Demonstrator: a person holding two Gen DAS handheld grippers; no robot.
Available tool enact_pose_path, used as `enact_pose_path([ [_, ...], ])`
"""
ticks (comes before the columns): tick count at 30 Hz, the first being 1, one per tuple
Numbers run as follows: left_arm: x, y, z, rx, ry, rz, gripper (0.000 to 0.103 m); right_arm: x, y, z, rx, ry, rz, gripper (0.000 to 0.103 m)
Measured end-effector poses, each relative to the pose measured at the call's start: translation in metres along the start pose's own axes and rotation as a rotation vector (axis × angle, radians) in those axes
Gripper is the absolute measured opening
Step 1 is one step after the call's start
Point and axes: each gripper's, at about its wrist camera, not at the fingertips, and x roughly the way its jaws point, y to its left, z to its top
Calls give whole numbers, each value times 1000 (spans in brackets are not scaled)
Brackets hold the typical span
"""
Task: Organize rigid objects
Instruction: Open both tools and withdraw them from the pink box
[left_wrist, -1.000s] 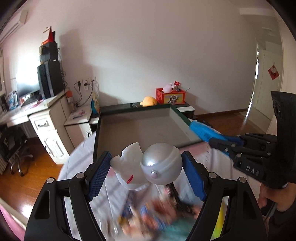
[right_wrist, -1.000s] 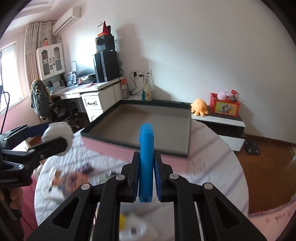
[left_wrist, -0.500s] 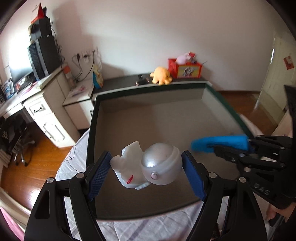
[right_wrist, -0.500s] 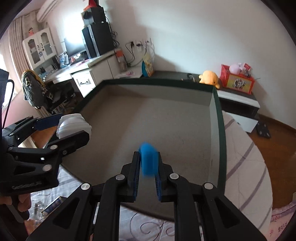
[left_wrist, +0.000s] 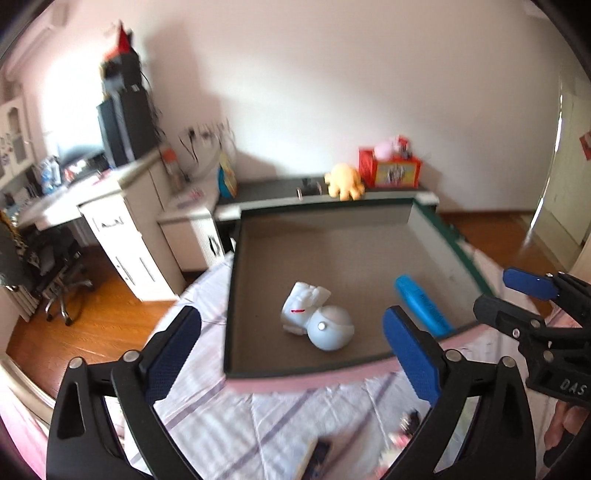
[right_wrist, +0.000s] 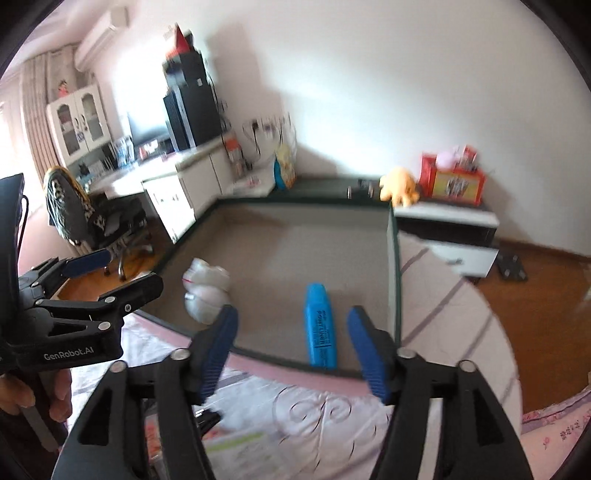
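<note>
A white and silver toy figure (left_wrist: 316, 314) lies on its side on the floor of the big dark-rimmed tray (left_wrist: 325, 236); it also shows in the right wrist view (right_wrist: 207, 288). A blue highlighter marker (right_wrist: 320, 332) lies flat near the tray's front right, also in the left wrist view (left_wrist: 421, 304). My left gripper (left_wrist: 291, 350) is open and empty, just in front of the tray's near edge. My right gripper (right_wrist: 291, 350) is open and empty, pulled back over the near edge (right_wrist: 288, 363) behind the marker.
The tray sits on a bed with a pink striped cover (left_wrist: 236, 417). Several small loose items (left_wrist: 321, 458) lie blurred on the cover close to me. A white desk (left_wrist: 122, 221) and a low cabinet with a yellow plush (left_wrist: 345, 181) stand beyond.
Both grippers opened and drew back. The toy figure and the blue marker dropped out of the jaws and now lie in the tray.
</note>
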Motion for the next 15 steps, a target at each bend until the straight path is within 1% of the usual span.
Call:
enact_pose_path([
  [1,-20,-2,-3,-3,-36,14,102,-9,4,0,-5,-19,-3,75],
  [3,-50,-3,-10,-3,-96,39,103,-46,21,-7,-31,-96,-26,79],
  [6,-98,-8,-25,-14,-172,80,103,-83,40,-17,-52,-163,-51,79],
  [7,-115,-9,-32,-17,-198,82,103,-100,48,-25,-60,-189,-66,80],
  [10,-154,-12,-49,-37,-263,97,103,-131,61,-42,-65,-242,-77,81],
  [13,-183,-16,-67,-30,-302,91,103,-160,76,-62,-71,-289,-99,81],
  [15,-200,-20,-80,-31,-315,89,103,-175,83,-73,-77,-304,-108,81],
])
